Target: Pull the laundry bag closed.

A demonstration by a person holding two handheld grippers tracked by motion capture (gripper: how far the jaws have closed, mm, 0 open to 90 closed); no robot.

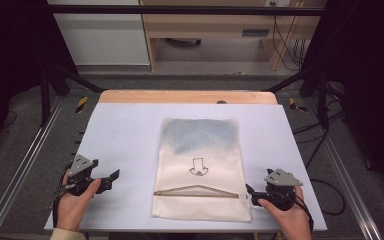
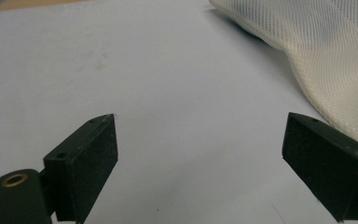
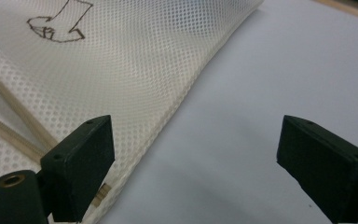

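While the cream mesh zip bag (image 1: 198, 170) lay untouched on the surface (image 1: 120, 135), both grippers' fingers were spread; nothing had been started.

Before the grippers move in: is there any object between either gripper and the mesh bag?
Nothing visible. Only bare table lies between the open left gripper and the mesh bag; the open right gripper is already at its edge.

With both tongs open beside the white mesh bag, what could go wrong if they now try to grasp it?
1. The mesh bag lies flat on the table, so the right tongs, open at its edge, may pinch only one layer.
2. The left tongs stand apart from the bag; an uneven pull could skew it.
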